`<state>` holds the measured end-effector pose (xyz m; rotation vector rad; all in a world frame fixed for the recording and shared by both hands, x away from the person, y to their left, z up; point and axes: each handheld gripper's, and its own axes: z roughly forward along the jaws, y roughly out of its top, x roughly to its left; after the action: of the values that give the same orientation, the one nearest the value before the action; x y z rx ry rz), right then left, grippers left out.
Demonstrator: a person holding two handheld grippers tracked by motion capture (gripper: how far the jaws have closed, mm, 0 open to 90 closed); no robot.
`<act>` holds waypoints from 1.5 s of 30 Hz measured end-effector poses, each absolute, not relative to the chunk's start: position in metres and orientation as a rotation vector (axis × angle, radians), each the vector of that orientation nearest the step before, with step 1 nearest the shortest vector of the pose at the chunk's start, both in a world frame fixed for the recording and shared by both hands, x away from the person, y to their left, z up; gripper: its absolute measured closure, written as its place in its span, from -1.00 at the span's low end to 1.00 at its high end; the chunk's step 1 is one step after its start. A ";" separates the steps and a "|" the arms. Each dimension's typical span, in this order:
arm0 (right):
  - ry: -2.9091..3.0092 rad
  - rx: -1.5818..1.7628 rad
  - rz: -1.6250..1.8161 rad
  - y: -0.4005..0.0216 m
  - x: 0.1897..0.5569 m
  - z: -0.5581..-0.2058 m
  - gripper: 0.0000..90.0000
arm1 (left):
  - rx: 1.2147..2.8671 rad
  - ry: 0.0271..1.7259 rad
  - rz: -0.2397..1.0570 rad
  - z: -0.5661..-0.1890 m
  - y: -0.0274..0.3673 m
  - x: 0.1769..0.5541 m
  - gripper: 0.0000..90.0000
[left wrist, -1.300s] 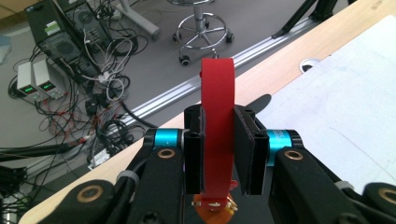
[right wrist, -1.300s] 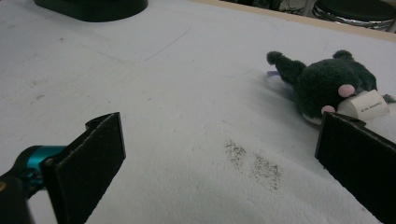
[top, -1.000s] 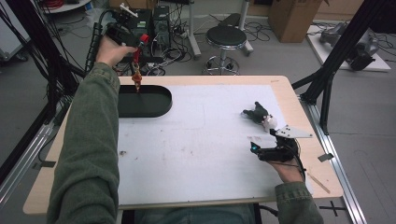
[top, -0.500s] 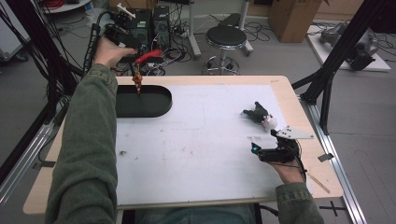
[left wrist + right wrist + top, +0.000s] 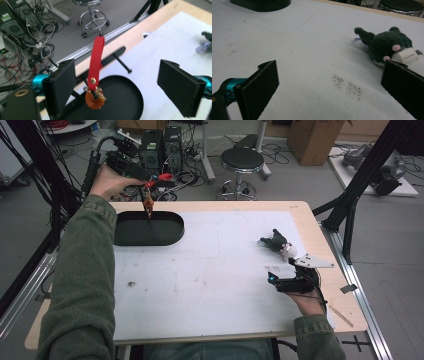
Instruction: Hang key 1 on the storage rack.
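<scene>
Surface (image 5: 210,270): white sheet, pale wood border, faint grey smudges.
Tray (image 5: 148,228) at 10 o'clock: black.
Strap (image 5: 96,60): red; orange disc (image 5: 94,100) at its end.
Plush toy (image 5: 387,45) at 3 o'clock: dark green, pink spots, white tag.
Sleeves (image 5: 82,285): olive green.
Hand-held gripper jaws: black, teal accents.

One black oval tray (image 5: 148,228) sits near the table's far left corner. One red strap with an orange disc at its end (image 5: 95,75) hangs above that tray. One dark green plush toy (image 5: 278,242) lies near the table's right edge. Two grippers count: the left gripper (image 5: 117,86) and the right gripper (image 5: 332,91).
</scene>
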<state>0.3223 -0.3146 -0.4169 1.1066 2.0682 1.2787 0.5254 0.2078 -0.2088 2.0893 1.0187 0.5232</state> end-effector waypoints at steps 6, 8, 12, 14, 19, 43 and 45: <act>2.067 1.102 1.287 -0.314 0.323 -0.417 -0.99 | 2.094 1.000 0.486 -0.215 0.209 0.513 -0.85; 2.070 1.109 1.287 -0.314 0.324 -0.417 -0.99 | 2.105 0.989 0.468 -0.215 0.210 0.510 -0.90; 2.072 1.116 1.289 -0.313 0.324 -0.416 -0.99 | 2.122 0.974 0.454 -0.215 0.210 0.503 -0.96; 2.069 1.109 1.291 -0.313 0.324 -0.416 -0.99 | 2.129 0.973 0.472 -0.214 0.209 0.499 -0.96; 2.067 1.108 1.288 -0.314 0.324 -0.416 -0.99 | 2.121 0.966 0.492 -0.211 0.209 0.487 -0.96; 2.066 1.113 1.294 -0.311 0.324 -0.415 -0.99 | 2.085 0.988 0.529 -0.255 0.229 0.416 -0.96; 2.067 1.109 1.291 -0.311 0.324 -0.415 -0.99 | 2.078 0.993 0.529 -0.259 0.232 0.411 -0.96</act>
<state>0.3241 -0.3112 -0.4150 1.1090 2.0673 1.2914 0.4110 0.2318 -0.2587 2.0779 0.9928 0.5290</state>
